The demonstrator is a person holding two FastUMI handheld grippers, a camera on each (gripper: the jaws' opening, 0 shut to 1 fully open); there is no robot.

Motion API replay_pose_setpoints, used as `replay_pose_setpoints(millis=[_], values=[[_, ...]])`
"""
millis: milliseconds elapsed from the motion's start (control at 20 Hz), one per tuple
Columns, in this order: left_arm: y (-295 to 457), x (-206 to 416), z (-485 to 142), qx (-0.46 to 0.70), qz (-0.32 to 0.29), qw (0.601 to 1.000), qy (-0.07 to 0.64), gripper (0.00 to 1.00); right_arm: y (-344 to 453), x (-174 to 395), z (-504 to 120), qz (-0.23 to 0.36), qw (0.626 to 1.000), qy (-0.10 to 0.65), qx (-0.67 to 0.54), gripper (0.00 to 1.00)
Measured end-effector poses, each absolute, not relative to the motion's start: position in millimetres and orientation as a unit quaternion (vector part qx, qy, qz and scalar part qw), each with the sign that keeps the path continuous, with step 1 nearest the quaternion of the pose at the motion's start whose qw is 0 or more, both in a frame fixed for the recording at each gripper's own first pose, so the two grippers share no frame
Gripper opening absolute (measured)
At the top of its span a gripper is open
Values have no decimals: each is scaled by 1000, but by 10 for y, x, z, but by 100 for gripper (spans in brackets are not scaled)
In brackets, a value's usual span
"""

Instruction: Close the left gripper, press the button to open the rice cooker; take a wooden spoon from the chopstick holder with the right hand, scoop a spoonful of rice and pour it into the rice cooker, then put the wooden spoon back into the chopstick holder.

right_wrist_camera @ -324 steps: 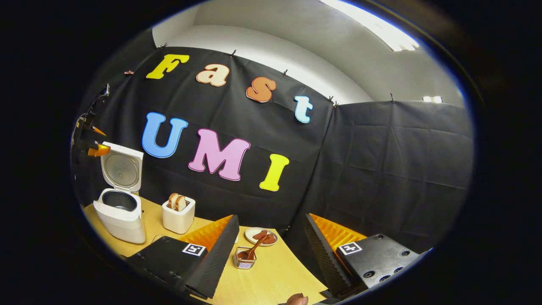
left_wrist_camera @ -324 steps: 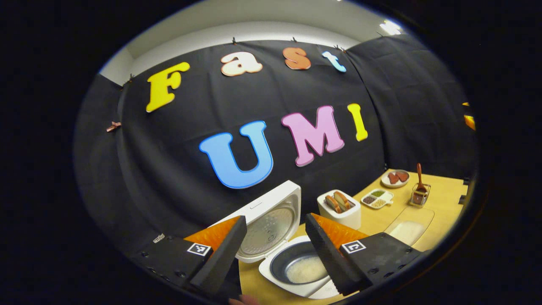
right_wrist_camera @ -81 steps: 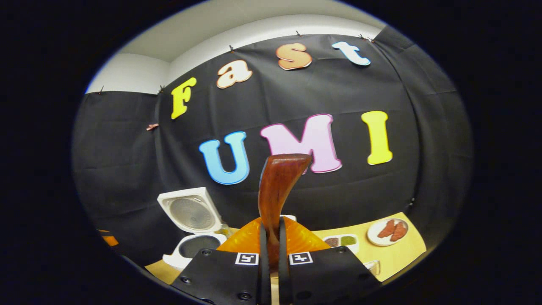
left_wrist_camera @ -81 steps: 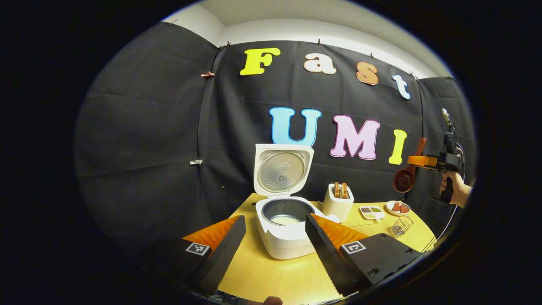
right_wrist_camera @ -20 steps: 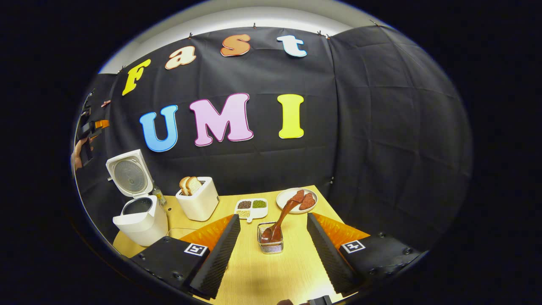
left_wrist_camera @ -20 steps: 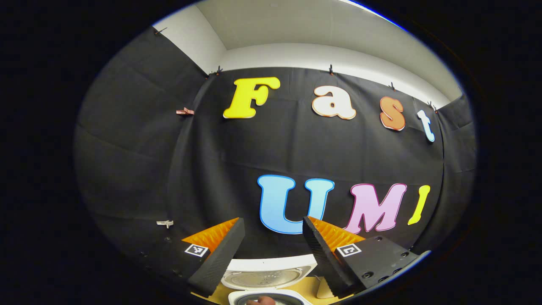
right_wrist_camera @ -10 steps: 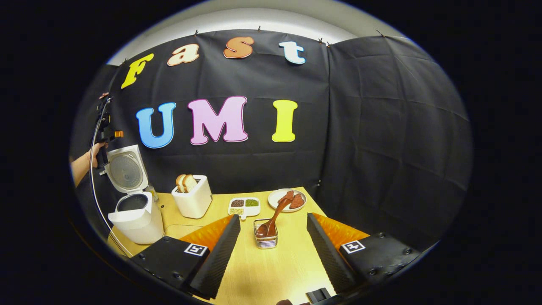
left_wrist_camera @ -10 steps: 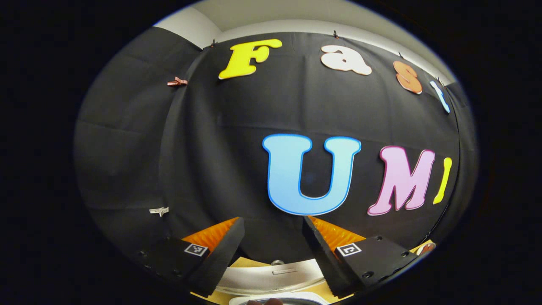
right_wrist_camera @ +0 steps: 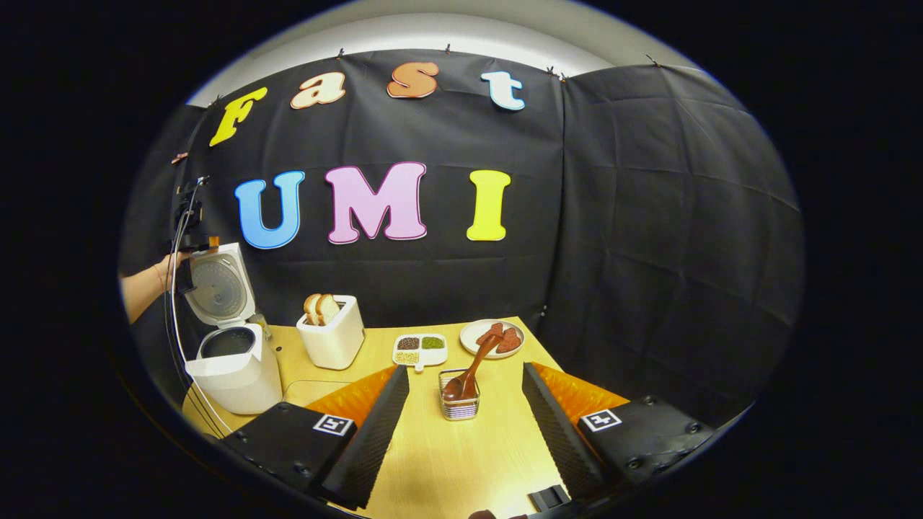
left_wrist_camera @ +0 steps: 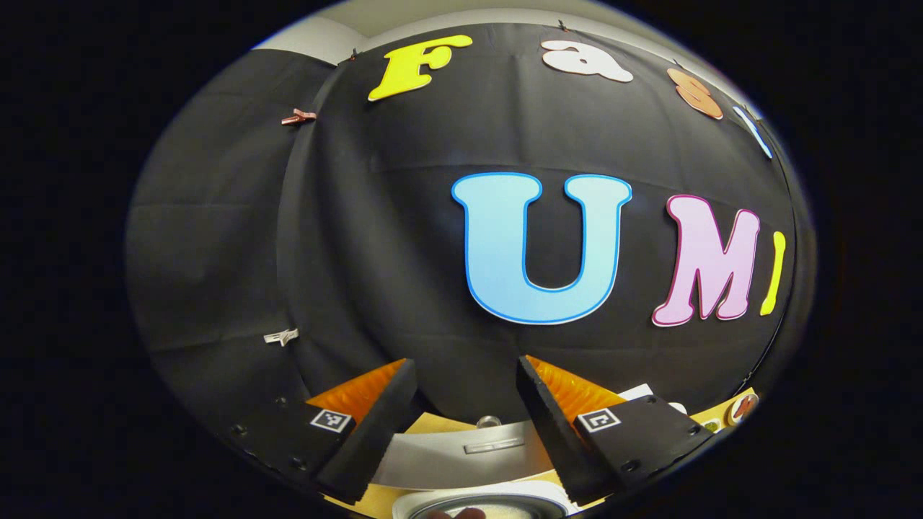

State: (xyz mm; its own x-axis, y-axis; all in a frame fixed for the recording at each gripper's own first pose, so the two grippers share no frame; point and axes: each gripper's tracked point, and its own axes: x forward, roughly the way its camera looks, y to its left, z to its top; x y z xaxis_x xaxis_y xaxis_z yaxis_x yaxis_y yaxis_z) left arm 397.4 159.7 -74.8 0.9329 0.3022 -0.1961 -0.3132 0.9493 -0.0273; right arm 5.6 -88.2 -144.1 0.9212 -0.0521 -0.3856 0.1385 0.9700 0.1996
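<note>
Since the wooden spoon (right_wrist_camera: 472, 369) sits in the chopstick holder (right_wrist_camera: 459, 404) and the rice cooker (right_wrist_camera: 232, 359) is open, the job looks done, with both the left gripper (left_wrist_camera: 461, 422) and right gripper (right_wrist_camera: 465, 429) holding their fingers wide apart on nothing.

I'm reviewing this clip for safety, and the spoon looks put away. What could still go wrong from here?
The wooden spoon leans steeply in the small chopstick holder; a knock from the open right tongs as they leave might tip it.

The left tongs hover open at the raised lid of the rice cooker; a careless push could slam it or shove the cooker on the table.
</note>
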Motion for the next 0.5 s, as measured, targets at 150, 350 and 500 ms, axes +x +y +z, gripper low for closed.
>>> replay_pose_setpoints(millis=[150,350,500], values=[[1463,3732,-759,-28,160,983,88,99,-886,98,-1490,-38,973,192,122,98],[1234,3321,-955,-36,168,979,109,99,-970,126,-1527,-17,973,194,123,98],[1063,3013,-1302,-44,183,971,145,99,-1065,131,-1550,0,972,196,130,98]])
